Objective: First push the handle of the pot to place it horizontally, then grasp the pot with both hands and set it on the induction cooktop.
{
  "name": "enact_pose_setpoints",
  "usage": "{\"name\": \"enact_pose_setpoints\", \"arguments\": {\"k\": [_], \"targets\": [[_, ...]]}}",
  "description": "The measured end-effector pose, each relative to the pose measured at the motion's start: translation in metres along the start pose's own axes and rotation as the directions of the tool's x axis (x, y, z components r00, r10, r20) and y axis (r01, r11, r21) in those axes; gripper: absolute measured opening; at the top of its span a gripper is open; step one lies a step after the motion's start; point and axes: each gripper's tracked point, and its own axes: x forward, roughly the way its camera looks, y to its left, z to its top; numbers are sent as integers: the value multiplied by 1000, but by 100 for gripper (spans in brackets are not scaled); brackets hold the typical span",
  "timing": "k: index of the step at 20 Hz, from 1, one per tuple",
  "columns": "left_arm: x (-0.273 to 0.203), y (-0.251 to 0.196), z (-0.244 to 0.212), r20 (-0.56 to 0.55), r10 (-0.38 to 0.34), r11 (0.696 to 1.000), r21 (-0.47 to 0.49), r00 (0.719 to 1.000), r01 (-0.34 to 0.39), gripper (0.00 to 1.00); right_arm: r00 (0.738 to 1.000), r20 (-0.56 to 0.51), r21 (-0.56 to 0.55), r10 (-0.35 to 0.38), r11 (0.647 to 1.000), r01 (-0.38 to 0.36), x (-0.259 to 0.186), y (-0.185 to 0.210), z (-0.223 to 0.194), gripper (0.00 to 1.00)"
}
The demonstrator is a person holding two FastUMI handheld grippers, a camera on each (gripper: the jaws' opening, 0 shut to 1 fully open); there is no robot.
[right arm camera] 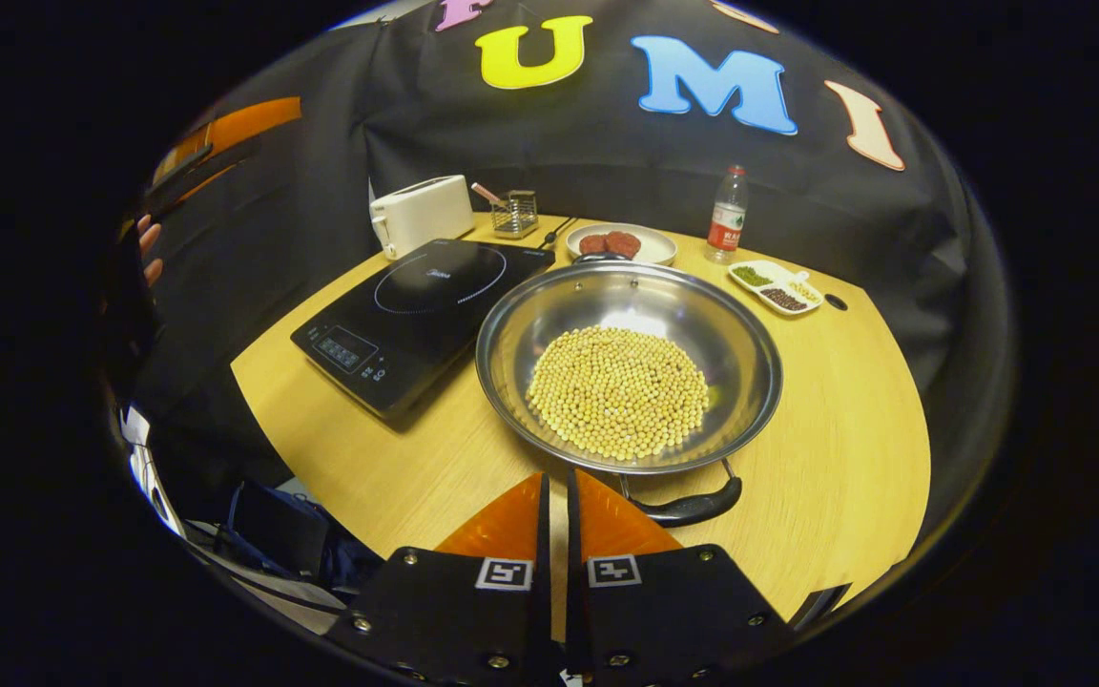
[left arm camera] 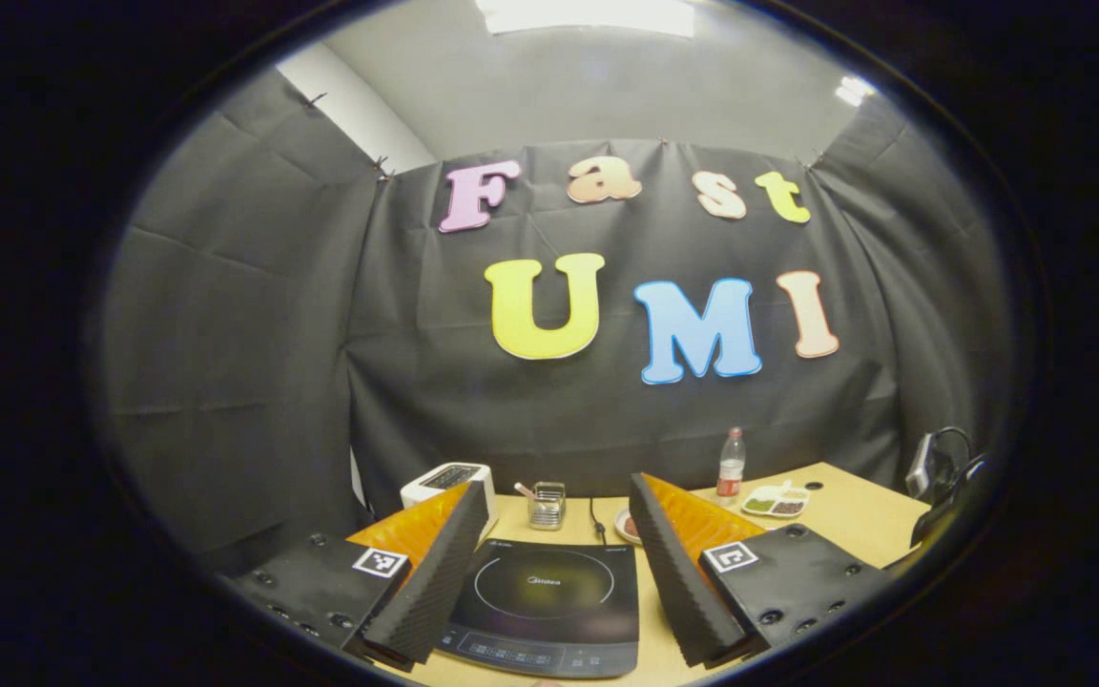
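A steel pot (right arm camera: 628, 367) holding yellow beans sits on the wooden table (right arm camera: 836, 458) in the right gripper view, just right of the black induction cooktop (right arm camera: 413, 320). Its near black handle (right arm camera: 688, 509) points toward me and slightly right; a far handle (right arm camera: 604, 258) shows at the back rim. My right gripper (right arm camera: 555, 482) is shut and empty, its tips just left of the near handle, hovering by the pot's front rim. In the left gripper view my left gripper (left arm camera: 559, 510) stands open over the cooktop (left arm camera: 545, 601), nothing between its fingers.
At the back stand a white toaster (right arm camera: 419, 214), a wire holder (right arm camera: 515, 212), a plate with two brown patties (right arm camera: 618, 243), a water bottle (right arm camera: 726, 215) and a divided dish (right arm camera: 777, 285). A hand (right arm camera: 147, 250) with the other gripper is far left. A cable hole (right arm camera: 834, 301) lies by the right edge.
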Motion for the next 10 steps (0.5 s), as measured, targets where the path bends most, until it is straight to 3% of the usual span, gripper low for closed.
{"name": "enact_pose_setpoints", "arguments": {"k": [1,3,6,7,9,10], "targets": [[2,-3,-2,-5,4,1000,0,1000,-4,100,1000,-30,3,8,1000,-8,4,-2,-5,7],[7,-10,-4,-15,8,1000,-1,1000,-8,95,997,-79,24,21,1000,-19,9,-7,-12,7],[12,-19,-3,-21,9,1000,7,1000,-9,93,994,-112,48,12,999,-6,13,-19,-15,7],[13,-22,-3,-21,10,1000,9,1000,-9,97,993,-115,56,6,998,0,16,-21,-15,6],[16,-27,-5,-25,11,1000,10,1000,-11,93,992,-124,74,15,997,-6,15,-24,-15,1],[18,-29,-5,-27,14,1000,9,1000,-14,96,992,-129,77,12,997,-2,15,-27,-15,1]]}}
